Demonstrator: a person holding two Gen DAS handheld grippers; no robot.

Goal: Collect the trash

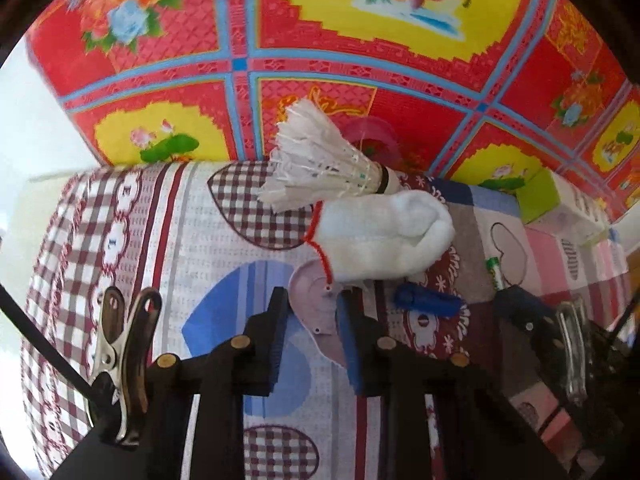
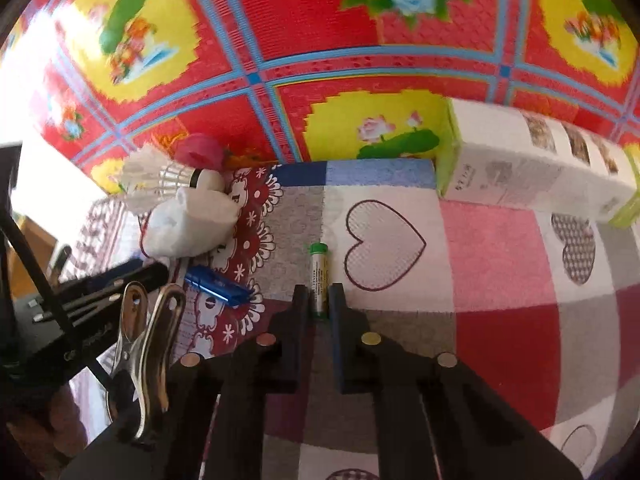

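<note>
My left gripper (image 1: 314, 306) points down at a patchwork cloth (image 1: 192, 220), shut on a flat pale pink plastic piece (image 1: 316, 320) whose edges meet both pads. A red string (image 1: 320, 248) runs from that piece up past a white wad (image 1: 384, 236). A white shuttlecock (image 1: 320, 160) lies just beyond the wad. My right gripper (image 2: 319, 300) is shut on a small green-capped tube (image 2: 319, 270) lying on the cloth; the tube (image 1: 494, 270) also shows in the left wrist view. A blue object (image 2: 218, 286) lies between the two grippers.
A white and green tissue box (image 2: 532, 168) stands at the cloth's far right edge. A pink round thing (image 2: 200, 152) sits behind the shuttlecock (image 2: 160, 180). Past the far edge lies a red and yellow flowered mat (image 2: 360, 40).
</note>
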